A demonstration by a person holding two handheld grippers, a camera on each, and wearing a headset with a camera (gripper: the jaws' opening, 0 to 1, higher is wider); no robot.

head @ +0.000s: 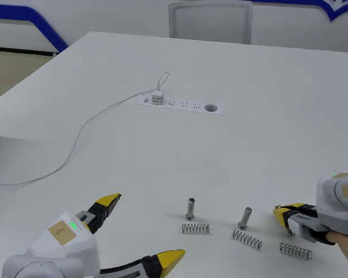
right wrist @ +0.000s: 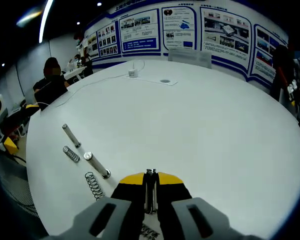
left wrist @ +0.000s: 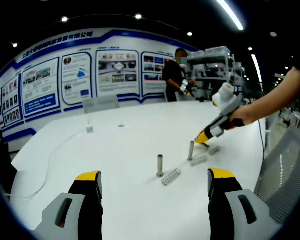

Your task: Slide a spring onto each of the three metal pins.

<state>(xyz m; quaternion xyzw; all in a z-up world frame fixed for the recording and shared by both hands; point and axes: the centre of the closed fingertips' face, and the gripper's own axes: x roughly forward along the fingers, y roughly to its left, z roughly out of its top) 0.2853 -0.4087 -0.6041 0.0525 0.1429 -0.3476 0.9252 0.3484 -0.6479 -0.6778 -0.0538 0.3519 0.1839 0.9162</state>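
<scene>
Right gripper (right wrist: 150, 181): jaws closed on a thin metal piece, judged to be the 3rd pin (right wrist: 150, 192). Clamping it near 1 end would leave the rest of its length free to take a spring. The head view places this gripper (head: 286, 213) low over the white table (head: 232, 145), at the right end of the parts row.

Left gripper (head: 139, 230): jaws spread wide, holding nothing, hovering near the front of the table and facing the row. It is judged to be open so that it can pick up a spring while the other gripper steadies the pin.

Standing pins: 2, the left pin (head: 190, 207) and the middle pin (head: 245, 217). Both stand on end with bare tops, so a coil could be lowered over each.

Springs: 3, all lying on their sides on the table, none yet on a pin.
- The left spring (head: 195, 228) lies just in front of the left pin.
- The middle spring (head: 246, 238) lies just in front of the middle pin.
- The right spring (head: 295, 251) lies just beside the right gripper's tips.

This pairing, 1 spring per pin, is judged to shorten each reach.

A power strip (head: 180, 105) and its cable (head: 75, 145) lie well apart, farther back.
</scene>
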